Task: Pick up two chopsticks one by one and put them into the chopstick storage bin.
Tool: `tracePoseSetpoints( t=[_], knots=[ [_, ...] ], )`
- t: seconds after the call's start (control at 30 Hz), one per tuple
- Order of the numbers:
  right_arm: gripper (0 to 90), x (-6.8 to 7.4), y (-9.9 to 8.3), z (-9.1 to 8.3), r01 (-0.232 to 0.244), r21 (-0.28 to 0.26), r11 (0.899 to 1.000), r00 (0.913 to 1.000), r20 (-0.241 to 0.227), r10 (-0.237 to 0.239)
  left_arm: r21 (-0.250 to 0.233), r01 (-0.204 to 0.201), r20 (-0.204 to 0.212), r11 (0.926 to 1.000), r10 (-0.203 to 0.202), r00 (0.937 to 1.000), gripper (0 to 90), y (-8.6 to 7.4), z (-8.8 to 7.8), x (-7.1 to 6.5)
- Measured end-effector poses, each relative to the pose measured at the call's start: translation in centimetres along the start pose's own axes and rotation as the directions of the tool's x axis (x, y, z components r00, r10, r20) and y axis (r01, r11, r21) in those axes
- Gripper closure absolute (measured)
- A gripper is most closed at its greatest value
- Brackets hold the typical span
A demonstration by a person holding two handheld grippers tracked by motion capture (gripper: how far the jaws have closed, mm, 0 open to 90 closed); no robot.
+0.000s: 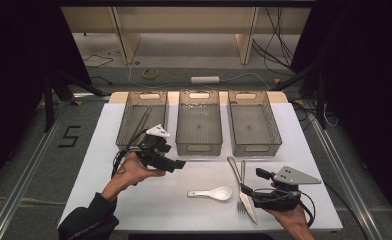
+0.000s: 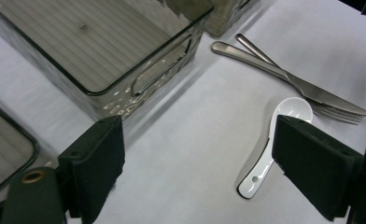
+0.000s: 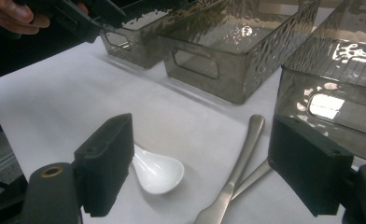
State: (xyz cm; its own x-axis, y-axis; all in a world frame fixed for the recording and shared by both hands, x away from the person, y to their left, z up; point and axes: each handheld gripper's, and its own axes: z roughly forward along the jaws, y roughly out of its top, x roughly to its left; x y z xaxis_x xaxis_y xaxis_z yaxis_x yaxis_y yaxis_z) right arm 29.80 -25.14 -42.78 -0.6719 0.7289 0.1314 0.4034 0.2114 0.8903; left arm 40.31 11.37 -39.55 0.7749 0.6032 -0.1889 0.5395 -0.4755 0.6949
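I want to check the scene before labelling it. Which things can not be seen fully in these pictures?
- Fork: in the high view the knife lies across it and the right gripper covers part of it.
- Spoon: in the right gripper view its handle is hidden behind that gripper's jaw.
- Left bin: in the high view the left gripper covers its near wall.

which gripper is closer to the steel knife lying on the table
Right. The right gripper hovers right over the steel knife and fork; the left gripper is off to the knife's left, near the smoky plastic bins.
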Motion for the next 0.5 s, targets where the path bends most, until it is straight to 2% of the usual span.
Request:
tracePoseSetpoints(
  t=[0.23,0.5],
  knots=[
    [23.5,0.0,0.0,0.0,0.002,-0.001,1.0,1.0,-0.002,-0.002,0.035,-0.039,0.001,0.9986,0.039,0.9993,16.8,-0.1,0.8,-1.1],
    [23.6,0.0,0.0,-0.1,0.001,-0.001,1.0,1.0,-0.001,-0.001,0.058,-0.064,0.005,0.9963,0.063,0.998,16.8,-0.4,1.7,-2.1]
  ],
)
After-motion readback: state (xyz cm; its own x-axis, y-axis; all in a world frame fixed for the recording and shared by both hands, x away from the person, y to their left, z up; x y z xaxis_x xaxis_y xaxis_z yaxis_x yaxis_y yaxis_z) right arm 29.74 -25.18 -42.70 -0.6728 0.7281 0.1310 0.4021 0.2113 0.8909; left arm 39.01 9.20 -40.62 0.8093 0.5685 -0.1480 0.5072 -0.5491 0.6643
